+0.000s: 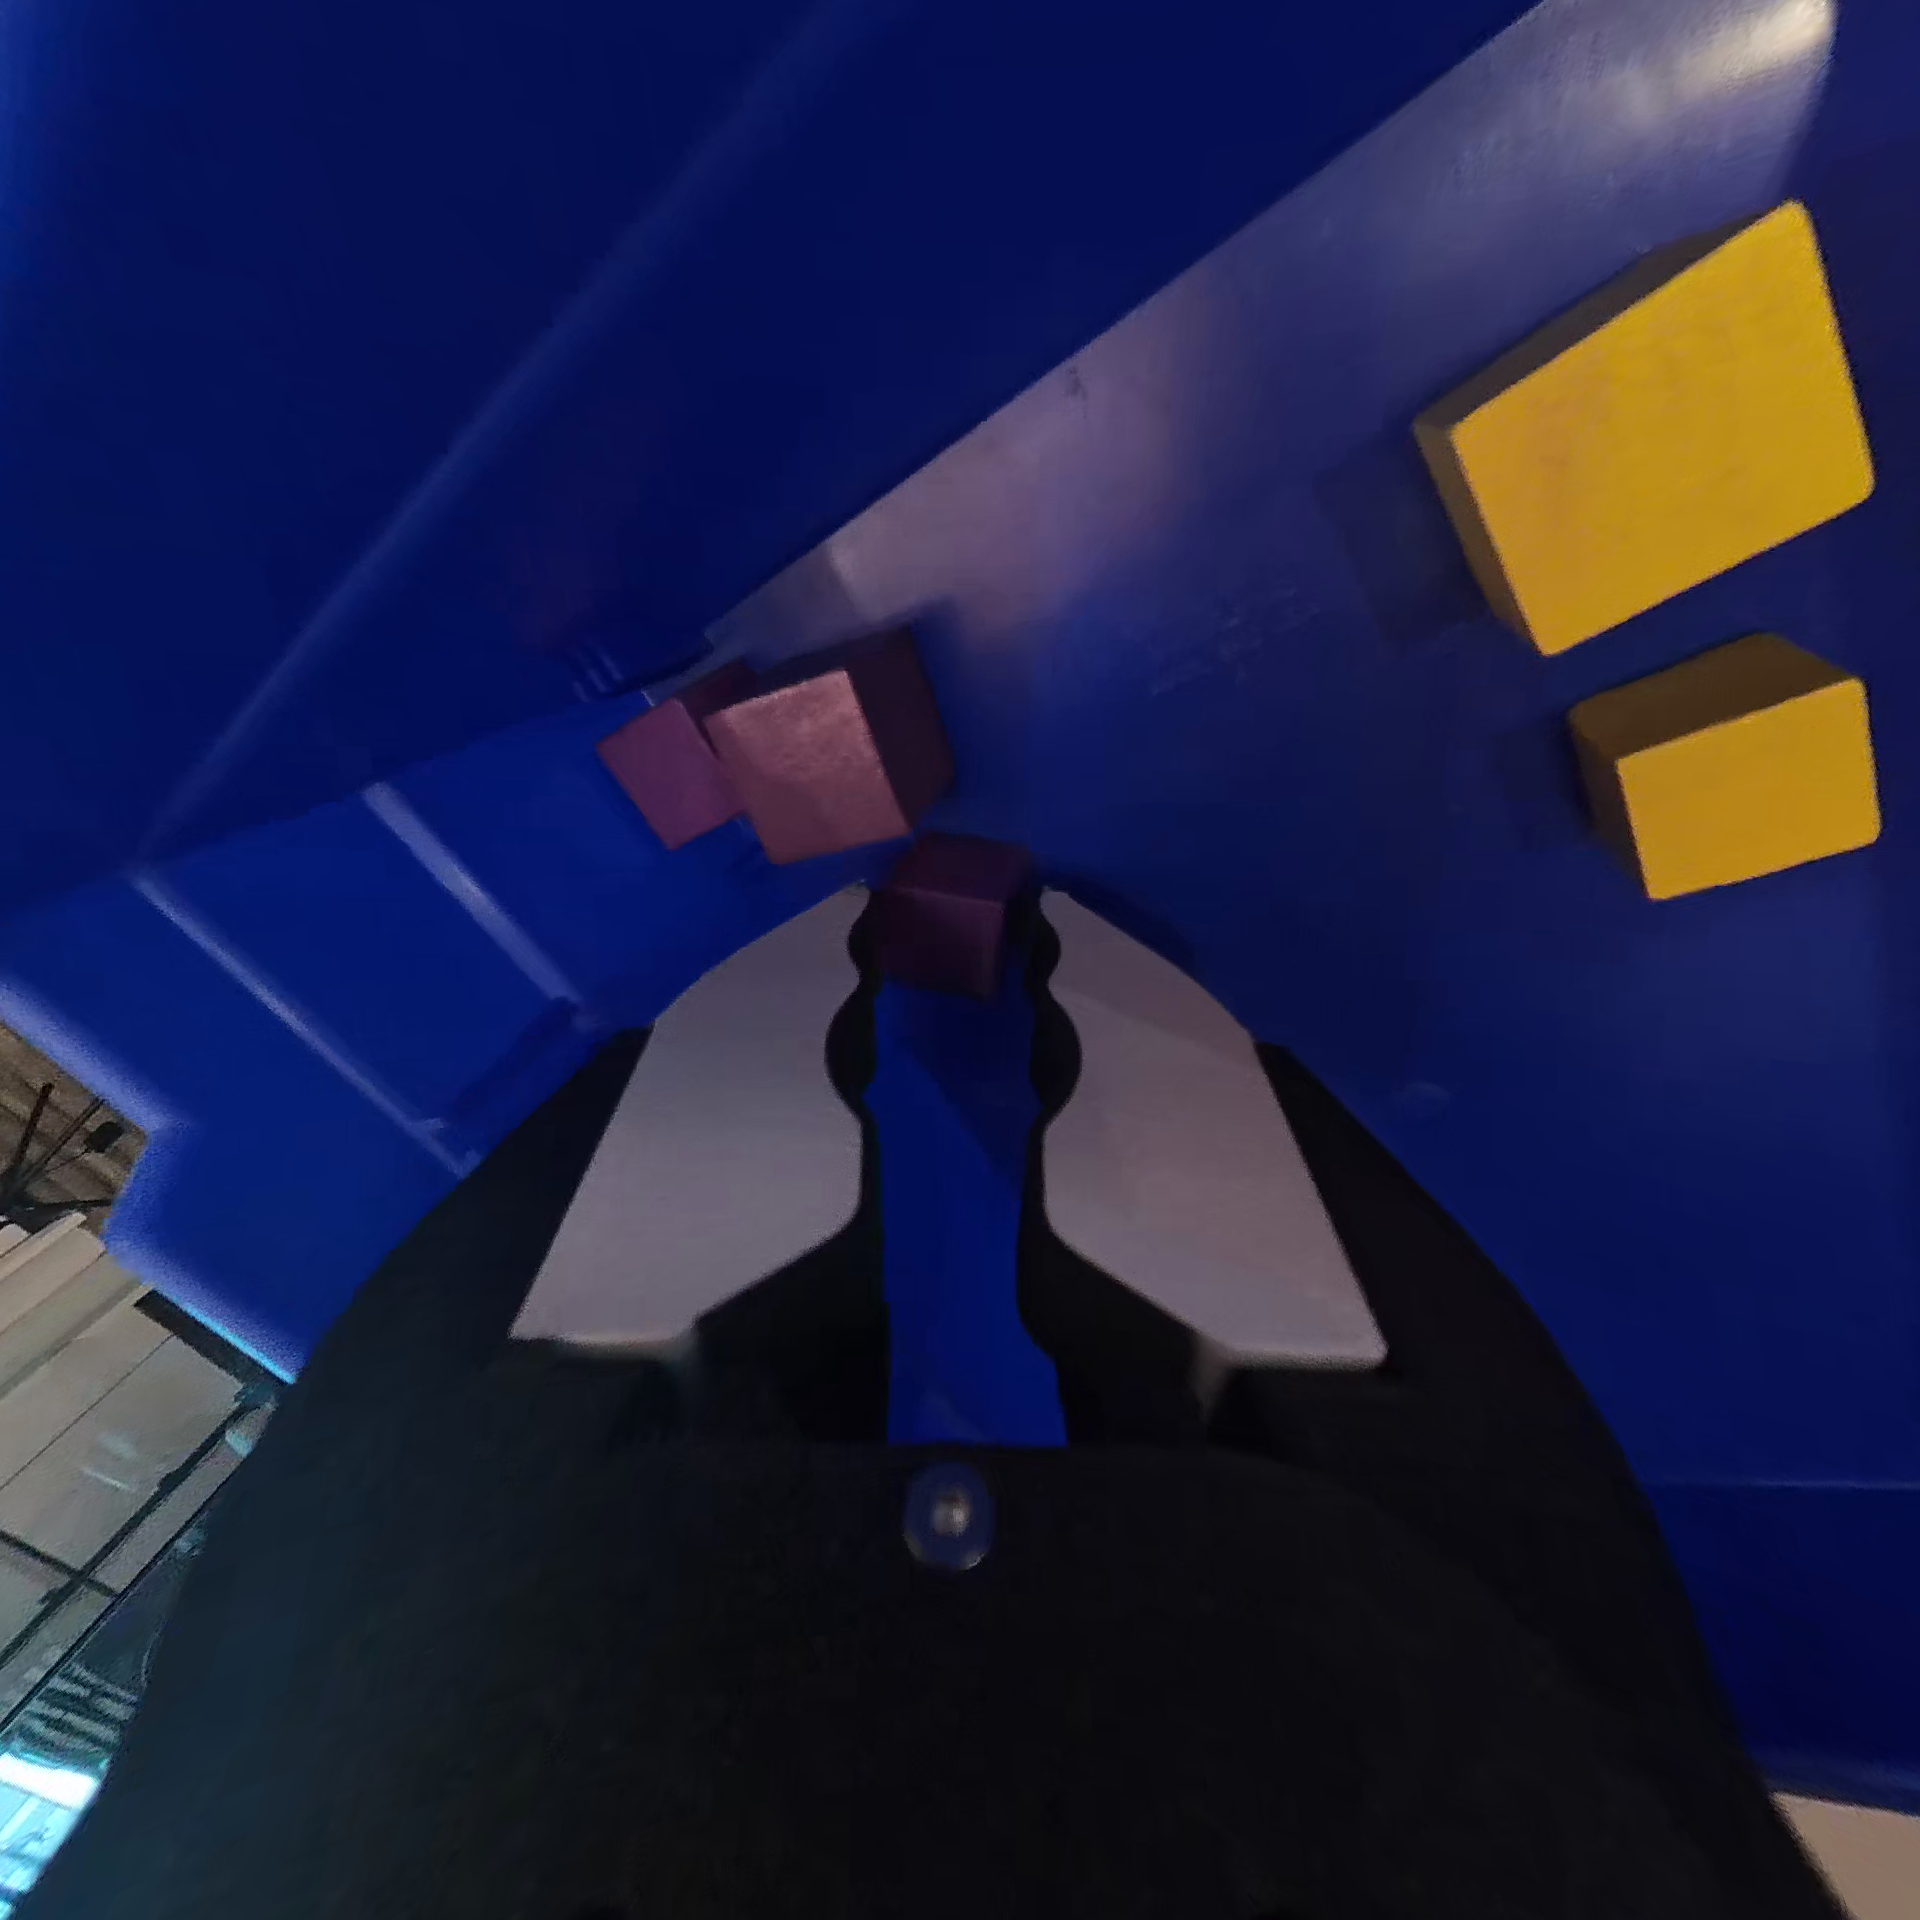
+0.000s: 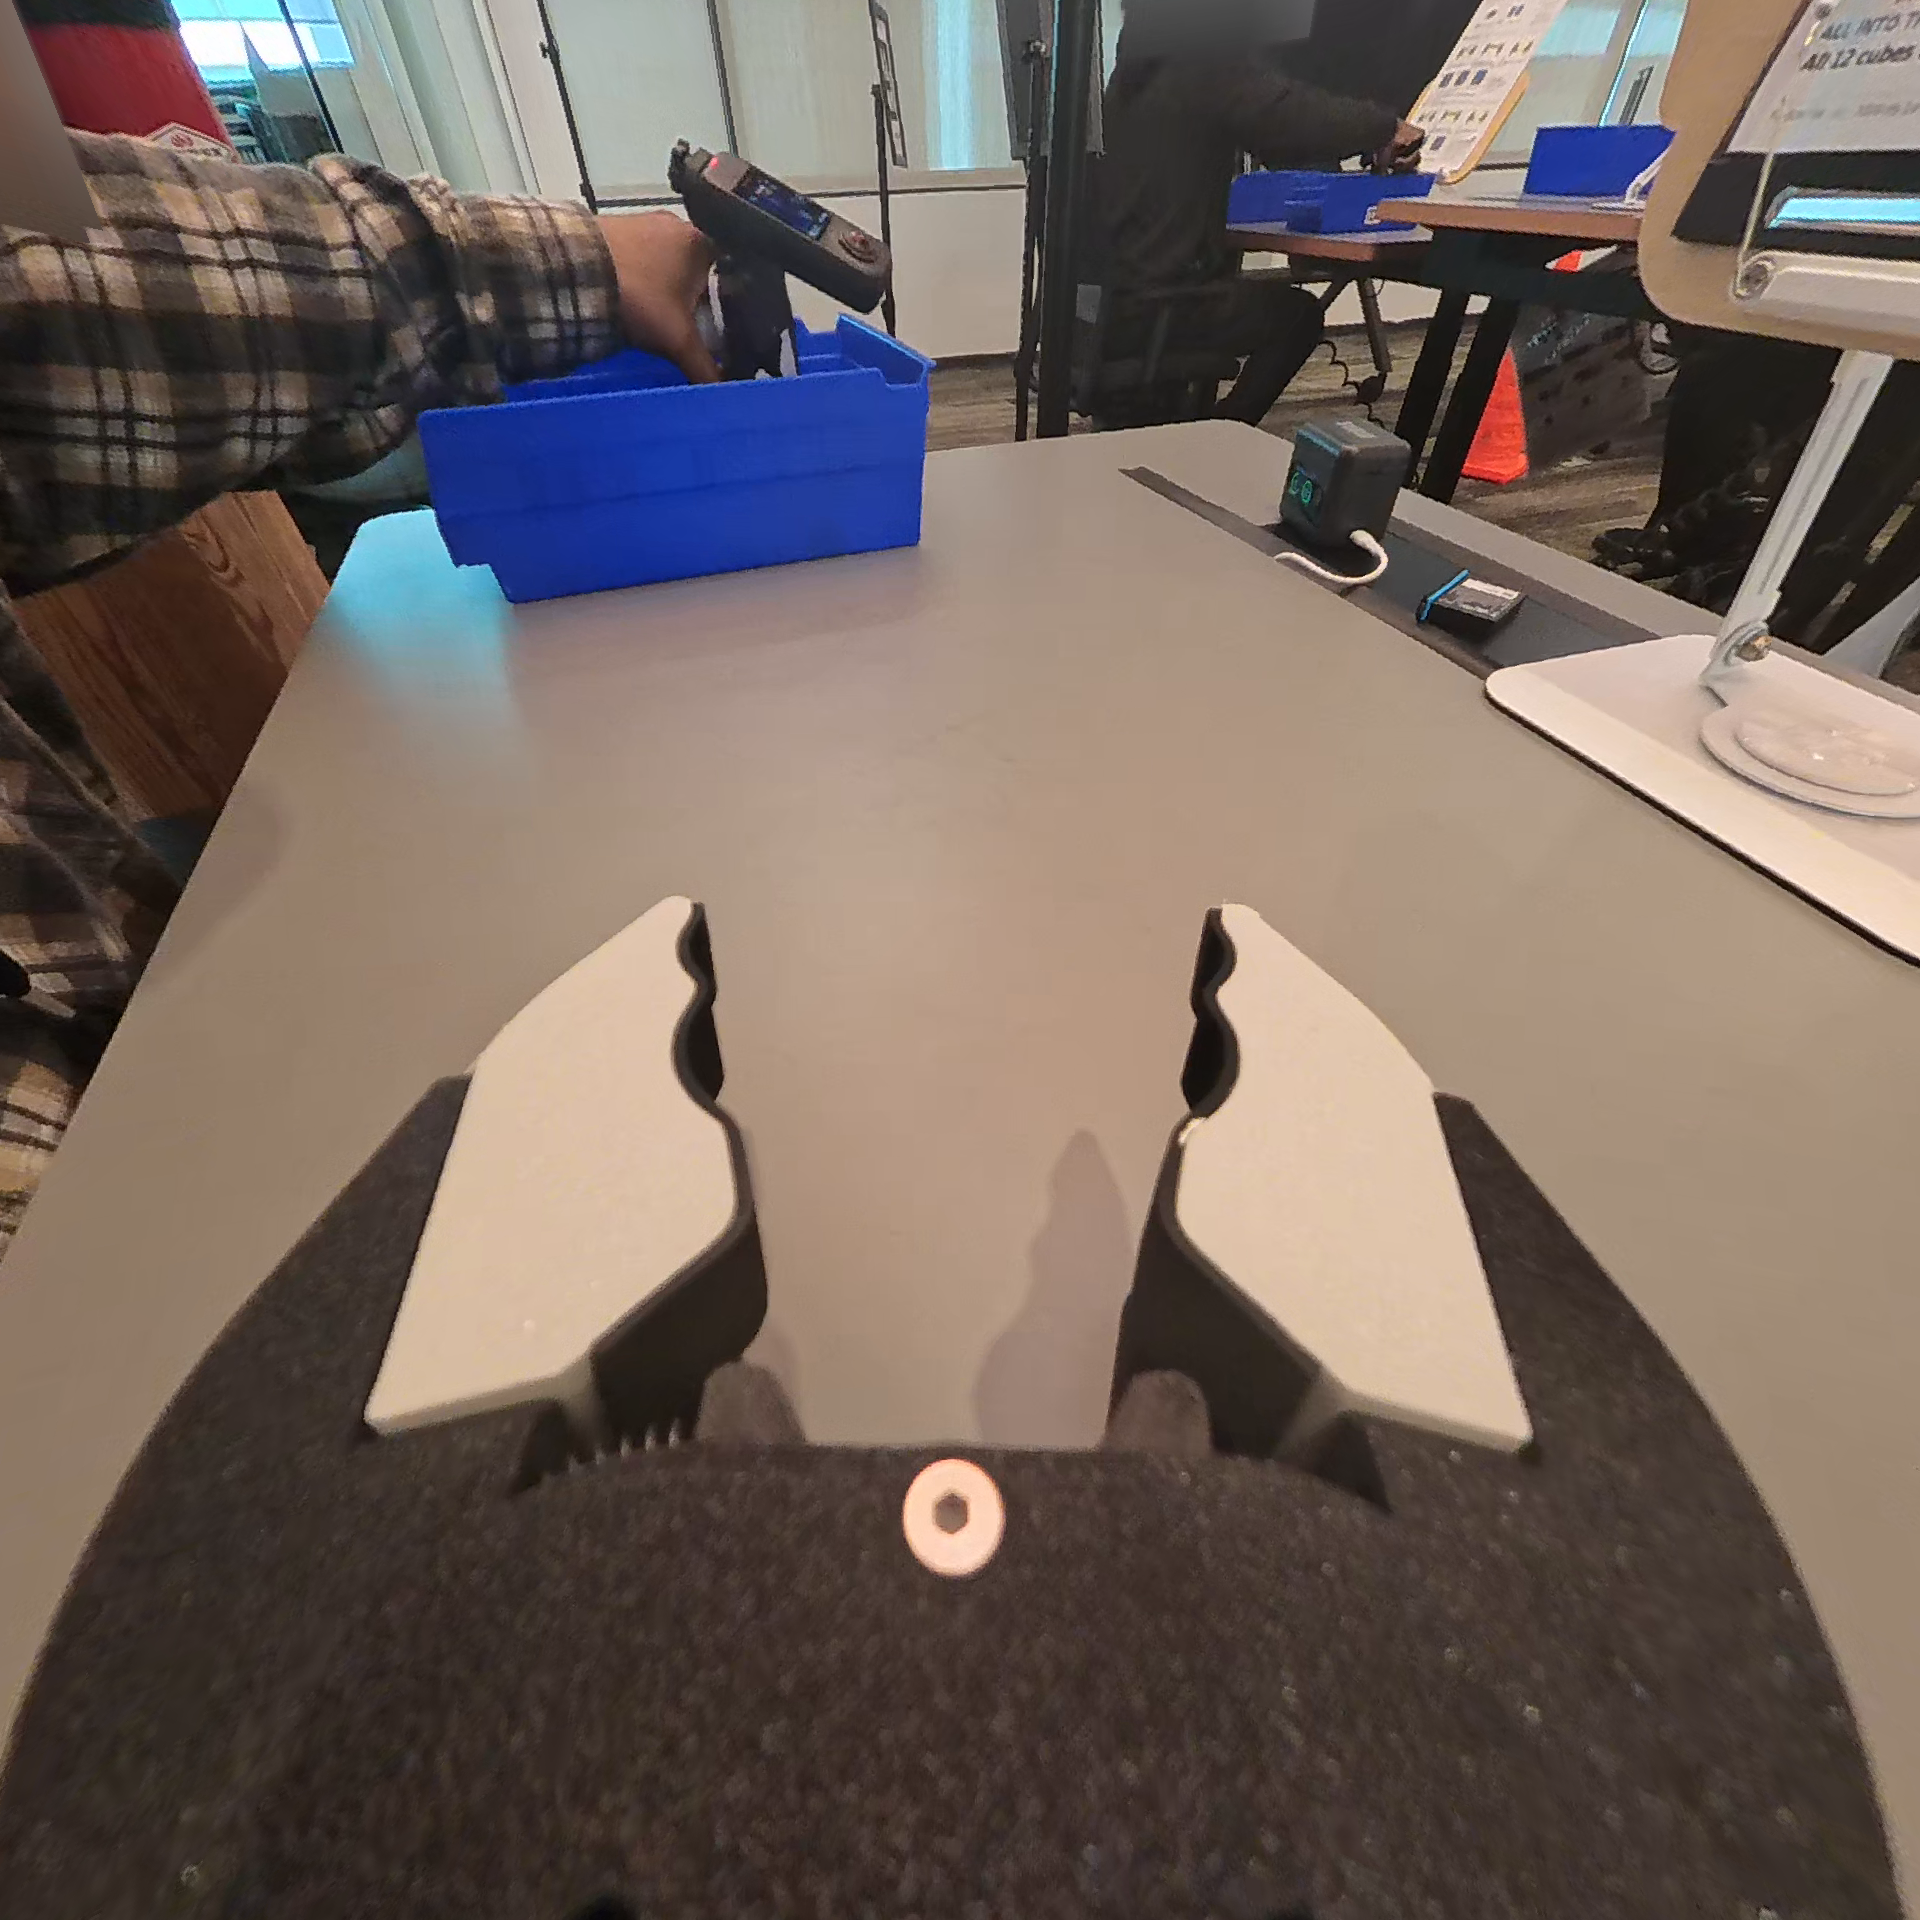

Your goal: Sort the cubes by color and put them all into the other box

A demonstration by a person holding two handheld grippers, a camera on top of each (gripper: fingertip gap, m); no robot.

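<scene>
Inside the blue box (image 1: 1247,727), your left gripper (image 1: 943,940) pinches a purple cube (image 1: 940,920) beside 2 purple cubes (image 1: 800,764) and 2 yellow cubes (image 1: 1652,436), while your right gripper (image 2: 956,997), spread, hovers over the grey table (image 2: 935,727).

Table: grey top (image 2: 935,790), centre.
Charger: dark cube (image 2: 1348,480) with white cable, 1 o'clock.
Stand: white base (image 2: 1621,727), 3 o'clock.
Cone: orange (image 2: 1496,421), 2 o'clock, on floor.

We see a glossy blue plastic box (image 1: 1195,540), matt painted yellow cubes (image 1: 1652,436), and a smooth matt grey table (image 2: 935,748).
</scene>
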